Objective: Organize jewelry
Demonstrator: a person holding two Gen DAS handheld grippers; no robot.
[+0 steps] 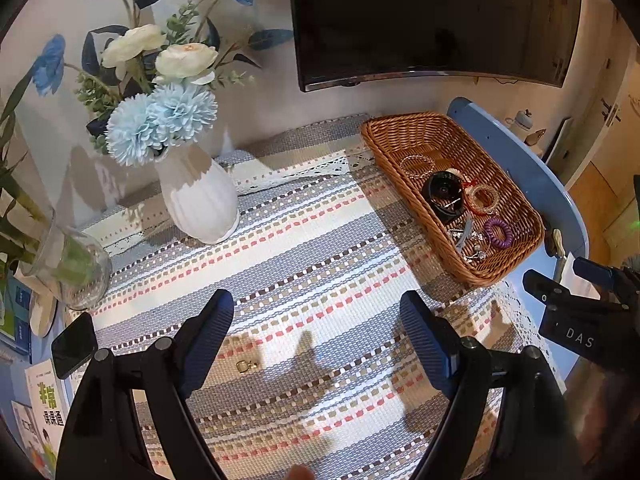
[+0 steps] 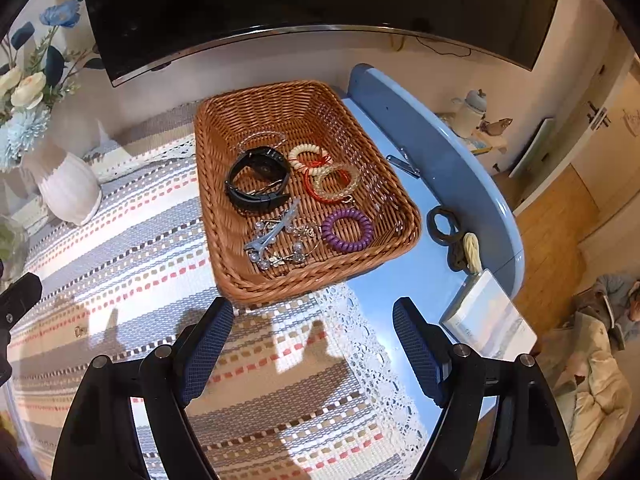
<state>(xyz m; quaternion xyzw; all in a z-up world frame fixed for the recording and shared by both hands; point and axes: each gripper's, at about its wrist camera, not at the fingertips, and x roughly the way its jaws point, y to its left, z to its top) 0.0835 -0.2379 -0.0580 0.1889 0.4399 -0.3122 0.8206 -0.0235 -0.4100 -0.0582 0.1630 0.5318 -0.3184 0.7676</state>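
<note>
Both of your tools hang over the striped cloth (image 1: 320, 220) with nothing in them. Your left gripper (image 1: 316, 332) has its fingers spread wide and empty, and your right gripper (image 2: 312, 340) is spread just as wide, empty too, poised just short of the wicker basket (image 2: 224, 276).

The basket sits at the cloth's far right corner and already holds most of the haul: a black watch (image 2: 256, 184), a purple coil band (image 2: 347, 230), beaded bracelets (image 2: 332, 184) and a tangle of silvery pieces (image 2: 280, 248).

One straggler is left on the cloth: a small gold charm (image 1: 245, 366), lying flat just beside your left gripper's left finger (image 1: 208, 340).

That charm looks tiny, light and hard, so expect it to skate on the weave or flip out of the pads. It's too small to tell which way its loop faces. Your best bet is to come straight down, bracket it across its narrow width, and close gently, pressing lightly into the cloth. Off the cloth, a dark hair tie (image 2: 442, 226) rests on the blue table (image 2: 400, 280) to the right of the basket.
</note>
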